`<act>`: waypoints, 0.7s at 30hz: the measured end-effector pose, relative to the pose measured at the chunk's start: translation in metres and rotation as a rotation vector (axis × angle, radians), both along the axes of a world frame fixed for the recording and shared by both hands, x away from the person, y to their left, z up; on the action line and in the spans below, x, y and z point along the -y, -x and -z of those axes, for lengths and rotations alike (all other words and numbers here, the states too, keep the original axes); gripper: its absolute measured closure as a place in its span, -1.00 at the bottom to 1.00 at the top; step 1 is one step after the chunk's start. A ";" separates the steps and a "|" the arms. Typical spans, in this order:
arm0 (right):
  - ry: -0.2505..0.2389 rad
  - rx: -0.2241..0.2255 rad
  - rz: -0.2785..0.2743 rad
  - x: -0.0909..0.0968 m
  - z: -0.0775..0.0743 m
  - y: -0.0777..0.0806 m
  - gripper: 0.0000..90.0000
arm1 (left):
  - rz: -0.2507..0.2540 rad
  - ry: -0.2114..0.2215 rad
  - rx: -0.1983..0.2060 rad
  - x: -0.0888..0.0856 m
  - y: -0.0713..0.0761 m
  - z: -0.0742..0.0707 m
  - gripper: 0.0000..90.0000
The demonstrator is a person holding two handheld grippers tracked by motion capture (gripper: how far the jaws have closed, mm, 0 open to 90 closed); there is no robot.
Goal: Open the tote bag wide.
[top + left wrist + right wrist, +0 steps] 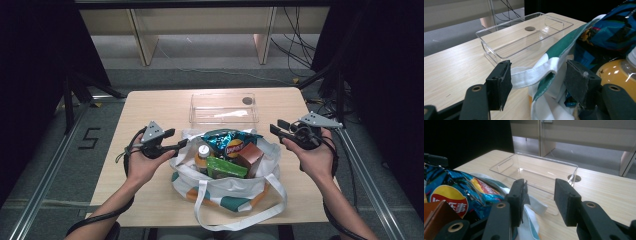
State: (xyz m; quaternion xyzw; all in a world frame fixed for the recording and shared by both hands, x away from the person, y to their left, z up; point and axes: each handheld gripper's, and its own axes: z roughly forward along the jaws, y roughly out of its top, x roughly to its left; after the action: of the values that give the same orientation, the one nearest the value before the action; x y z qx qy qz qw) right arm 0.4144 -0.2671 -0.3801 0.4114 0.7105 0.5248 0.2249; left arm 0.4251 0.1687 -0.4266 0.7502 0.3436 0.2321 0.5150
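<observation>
A white tote bag point(225, 187) with green and orange patches stands on the table. It holds a blue crisp bag point(231, 142), an orange juice bottle point(202, 155), a green box point(225, 168) and a brown box point(250, 156). My left gripper point(179, 138) hovers at the bag's left rim. In the left gripper view the left gripper point(537, 66) is open, with the bag's white strap point(529, 76) and green edge lying loose between its jaws. My right gripper point(276, 126) is at the bag's right rim. In the right gripper view the right gripper point(540, 183) stands open above a white strap point(536, 207).
Just behind the bag sits a clear plastic tray point(223, 94) with nothing in it. A round hole point(247, 100) shows in the tabletop under it. Bare wood lies to the left and right of the bag. Cables and shelving stand on the floor beyond the table.
</observation>
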 end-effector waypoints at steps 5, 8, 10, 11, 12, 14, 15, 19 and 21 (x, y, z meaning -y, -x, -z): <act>0.008 0.026 -0.018 0.000 -0.005 0.002 0.33 | -0.014 0.031 0.010 -0.003 -0.001 -0.002 -0.17; -0.018 0.035 -0.049 -0.005 -0.012 0.008 0.30 | -0.021 0.038 0.018 -0.004 0.000 -0.004 -0.18; -0.028 0.059 -0.079 -0.008 -0.018 0.010 0.27 | -0.025 0.038 0.014 -0.005 0.000 -0.004 -0.20; -0.029 0.065 -0.093 -0.010 -0.020 0.011 0.26 | -0.025 0.038 0.014 -0.005 0.000 -0.004 -0.21; -0.040 0.063 -0.108 -0.013 -0.022 0.012 0.25 | -0.031 0.039 0.014 -0.007 0.000 -0.004 -0.21; -0.036 0.066 -0.125 -0.015 -0.024 0.014 0.24 | -0.032 0.045 0.017 -0.008 -0.001 -0.004 -0.21; -0.040 0.074 -0.154 -0.019 -0.025 0.014 0.23 | -0.038 0.043 0.015 -0.008 0.000 -0.005 -0.21; -0.019 0.051 -0.202 -0.029 -0.025 0.015 0.20 | -0.034 0.050 0.021 -0.008 -0.001 -0.006 -0.23; -0.010 0.063 -0.223 -0.031 -0.023 0.012 0.19 | -0.036 0.046 0.022 -0.008 -0.001 -0.006 -0.24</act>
State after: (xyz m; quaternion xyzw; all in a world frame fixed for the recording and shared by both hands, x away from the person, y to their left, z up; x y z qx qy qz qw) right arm 0.4022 -0.2358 -0.3573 0.3143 0.7417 0.5628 0.1855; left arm 0.4259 0.1771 -0.4205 0.7292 0.3568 0.2414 0.5317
